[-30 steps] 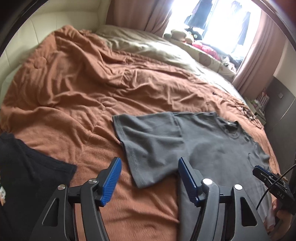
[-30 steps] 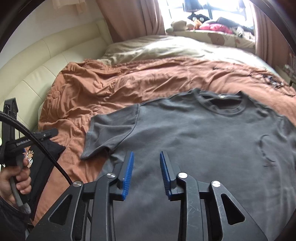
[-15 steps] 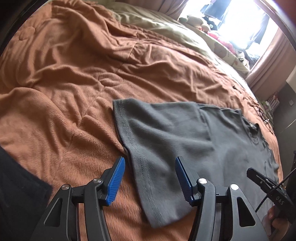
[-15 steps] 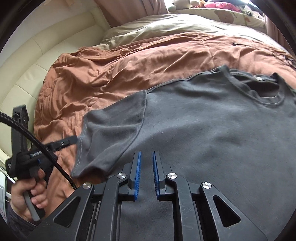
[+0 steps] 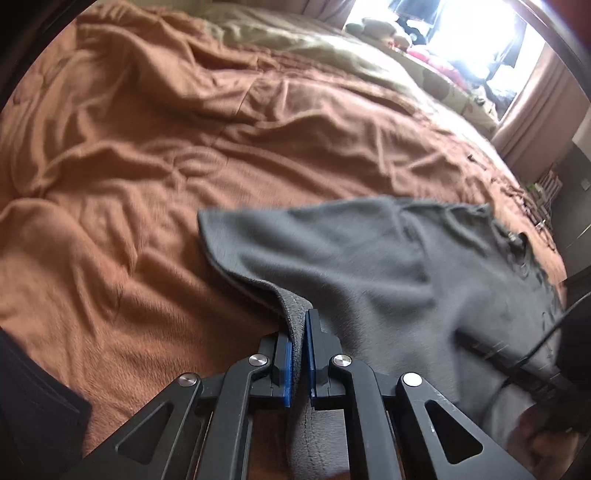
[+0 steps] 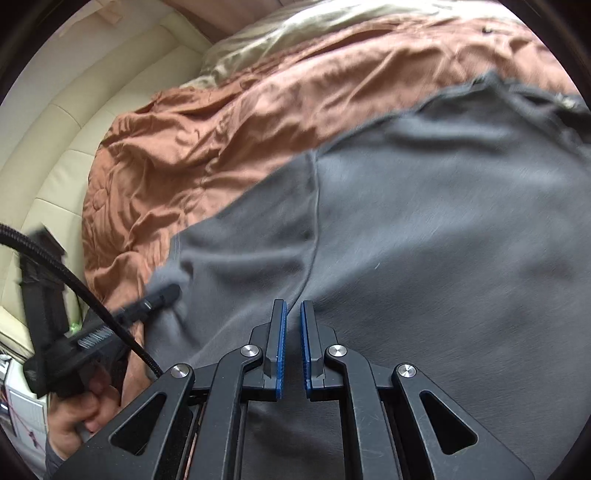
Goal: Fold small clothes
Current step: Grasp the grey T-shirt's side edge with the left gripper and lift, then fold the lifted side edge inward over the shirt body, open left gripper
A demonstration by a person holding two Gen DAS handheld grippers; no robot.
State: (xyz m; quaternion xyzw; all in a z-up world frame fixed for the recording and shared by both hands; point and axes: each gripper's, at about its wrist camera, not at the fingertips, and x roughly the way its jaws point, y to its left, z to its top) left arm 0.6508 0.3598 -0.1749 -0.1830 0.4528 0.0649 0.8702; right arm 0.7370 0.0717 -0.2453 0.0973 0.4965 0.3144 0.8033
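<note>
A grey T-shirt (image 5: 369, 266) lies spread on the brown blanket (image 5: 147, 166). My left gripper (image 5: 299, 325) is closing its jaws on the hem of the shirt's sleeve. The cloth is pinched between the blue pads and pulled up into a ridge. In the right wrist view the same shirt (image 6: 424, 221) fills the frame. My right gripper (image 6: 291, 314) is closing where the sleeve seam meets the body, with grey cloth between its pads. The left gripper (image 6: 162, 295) shows there too, blurred, at the sleeve edge, held by a hand (image 6: 74, 410).
A black garment (image 5: 29, 398) lies at the near left corner of the bed. The cream padded headboard (image 6: 74, 129) curves along the left. A beige sheet (image 5: 295, 37) and a bright window sill with toys (image 5: 388, 29) are at the far end.
Both grippers came down onto the shirt. The left jaws went from wide open around the sleeve to shut on its hem, and the right jaws narrowed onto the cloth near the seam.
</note>
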